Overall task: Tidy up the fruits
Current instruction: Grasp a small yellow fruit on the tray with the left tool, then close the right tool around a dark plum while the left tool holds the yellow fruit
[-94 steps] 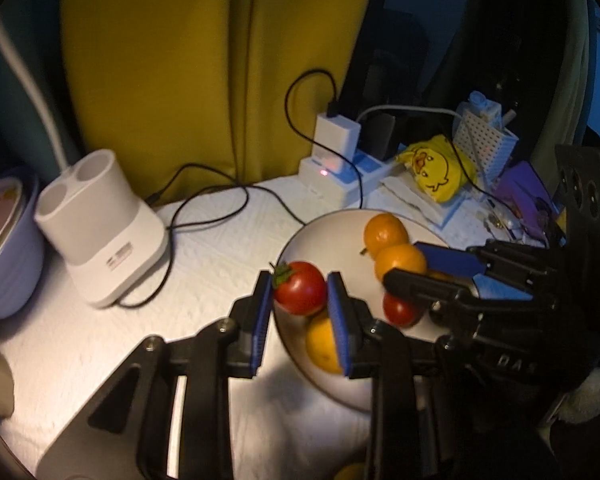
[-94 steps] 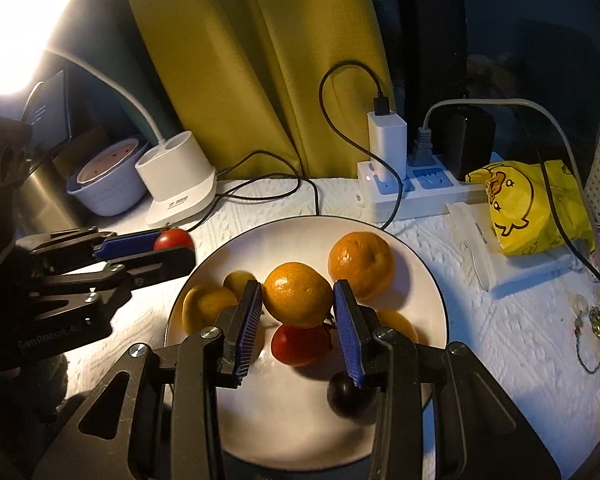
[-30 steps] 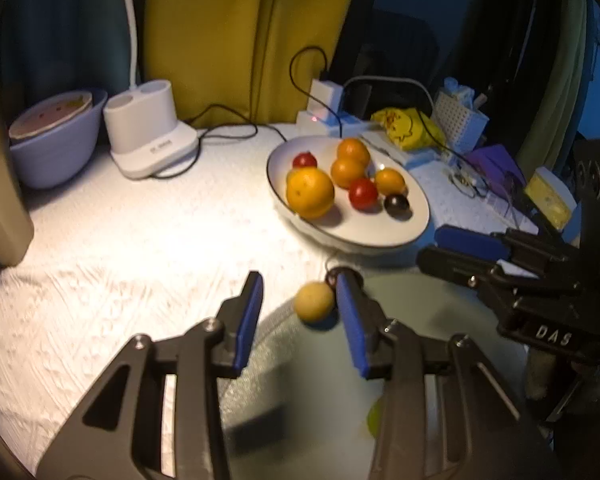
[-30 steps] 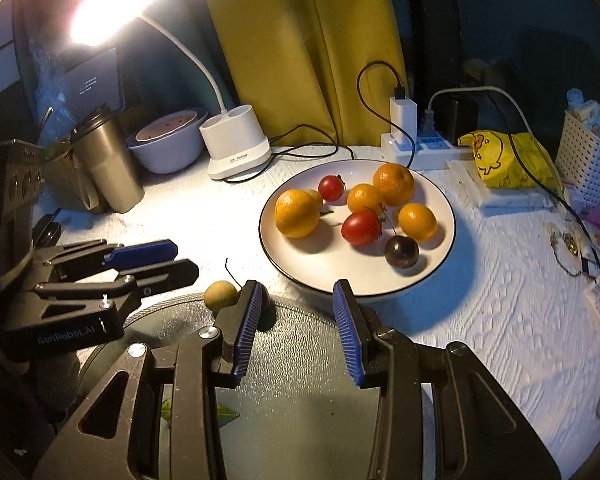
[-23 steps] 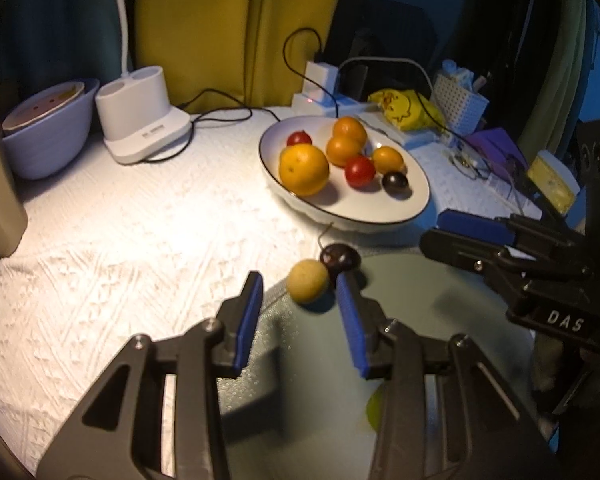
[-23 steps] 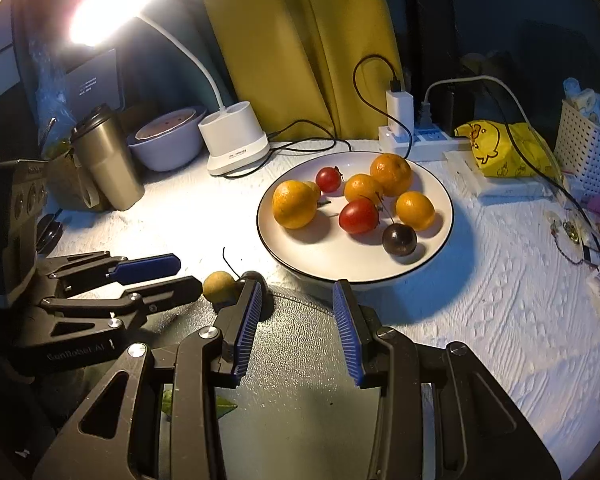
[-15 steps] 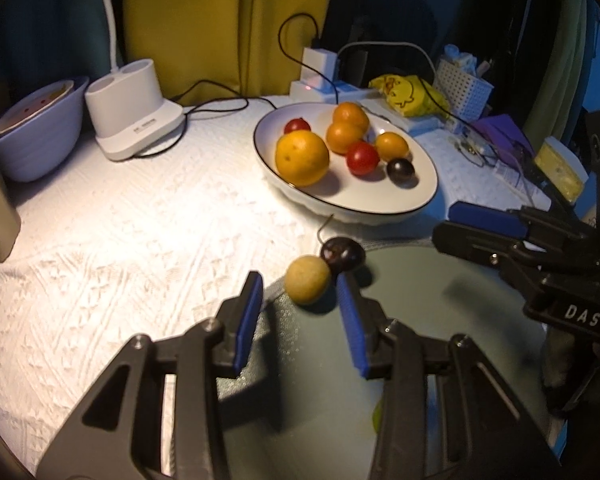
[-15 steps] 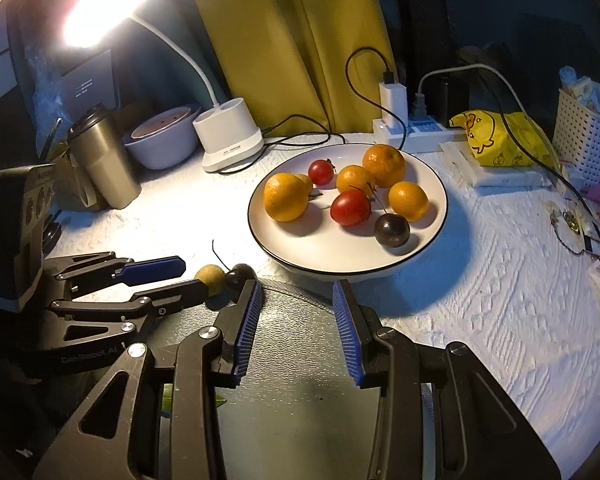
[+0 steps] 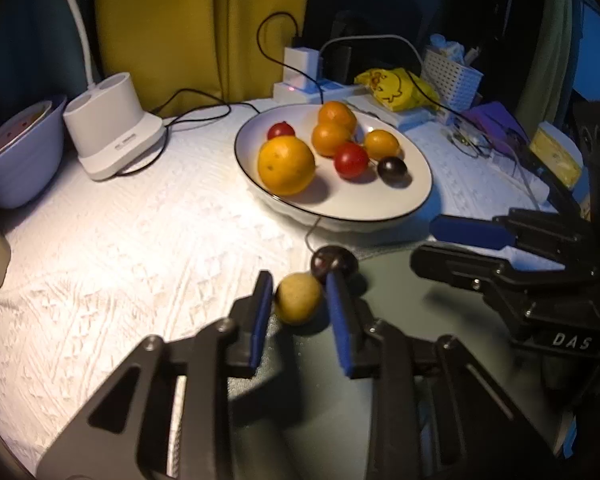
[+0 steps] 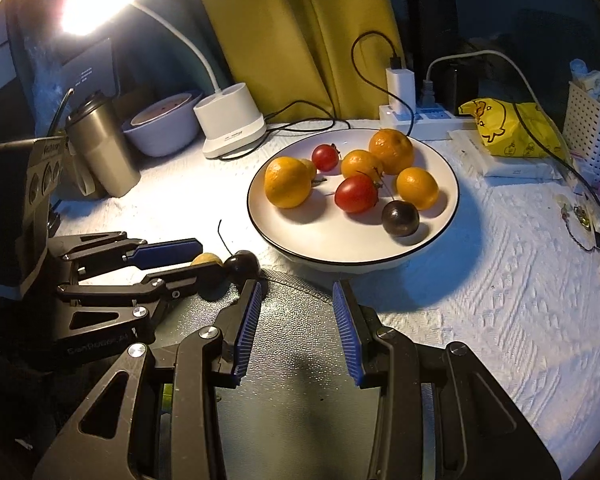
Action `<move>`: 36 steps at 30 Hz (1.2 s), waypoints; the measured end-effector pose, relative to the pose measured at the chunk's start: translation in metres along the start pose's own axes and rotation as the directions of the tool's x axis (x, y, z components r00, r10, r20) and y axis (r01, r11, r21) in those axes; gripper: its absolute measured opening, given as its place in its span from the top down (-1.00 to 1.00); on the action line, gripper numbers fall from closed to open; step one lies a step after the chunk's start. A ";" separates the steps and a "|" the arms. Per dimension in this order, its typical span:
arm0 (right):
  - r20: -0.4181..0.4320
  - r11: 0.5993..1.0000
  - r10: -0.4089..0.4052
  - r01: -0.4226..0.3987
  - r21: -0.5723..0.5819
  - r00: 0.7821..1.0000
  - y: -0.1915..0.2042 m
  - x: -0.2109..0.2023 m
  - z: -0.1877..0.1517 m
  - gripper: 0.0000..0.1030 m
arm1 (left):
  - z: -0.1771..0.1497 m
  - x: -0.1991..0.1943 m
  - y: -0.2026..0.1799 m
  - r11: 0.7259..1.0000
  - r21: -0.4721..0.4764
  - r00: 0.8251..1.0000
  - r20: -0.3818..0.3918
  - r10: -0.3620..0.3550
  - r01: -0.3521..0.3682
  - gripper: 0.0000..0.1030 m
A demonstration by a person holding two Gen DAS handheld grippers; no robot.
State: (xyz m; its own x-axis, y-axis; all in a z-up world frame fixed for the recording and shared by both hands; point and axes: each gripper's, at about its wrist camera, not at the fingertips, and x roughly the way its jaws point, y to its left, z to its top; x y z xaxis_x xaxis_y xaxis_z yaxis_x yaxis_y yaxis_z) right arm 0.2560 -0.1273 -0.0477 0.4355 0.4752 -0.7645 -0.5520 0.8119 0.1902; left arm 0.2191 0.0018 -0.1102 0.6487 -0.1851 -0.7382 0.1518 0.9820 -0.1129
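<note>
Most of the fruit is already sitting in the white plate: a big orange, three smaller oranges, two red tomatoes and one dark plum. So I'd say the sorting is mostly done, as far as I can tell.

What's left is lying just in front of the plate, on the edge of a grey round mat: a small yellow fruit and a dark cherry with a long stem, the two touching each other.

The left tongs are sitting wide around the yellow fruit, one blue pad on each side, with a gap showing on both sides, so they're not gripping it yet. The cherry is right behind the far pad, so it's probably going to get nudged when the pads close.

The right tongs are hanging wide and empty over the mat, also in front of the plate.

My guess is two pieces are still waiting to go in.
</note>
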 end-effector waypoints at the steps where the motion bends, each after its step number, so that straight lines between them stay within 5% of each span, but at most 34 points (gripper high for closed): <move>1: -0.002 1.000 0.000 0.000 -0.003 1.000 0.001 0.001 0.000 0.23 | -0.001 -0.001 0.000 1.000 0.003 1.000 0.001 -0.001 0.001 0.48; 36: -0.118 0.985 0.008 -0.028 -0.170 0.993 0.059 0.057 0.015 0.23 | -0.016 -0.041 0.040 0.995 -0.085 0.996 0.074 -0.048 0.054 0.50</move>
State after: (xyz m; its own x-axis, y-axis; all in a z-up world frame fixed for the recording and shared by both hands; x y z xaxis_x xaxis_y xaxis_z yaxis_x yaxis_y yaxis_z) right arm 0.2592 -0.0477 -0.0704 0.3444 0.4385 -0.8302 -0.6772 0.7285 0.1039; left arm 0.1869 0.0496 -0.0948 0.6939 -0.2344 -0.6808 0.1229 0.9702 -0.2088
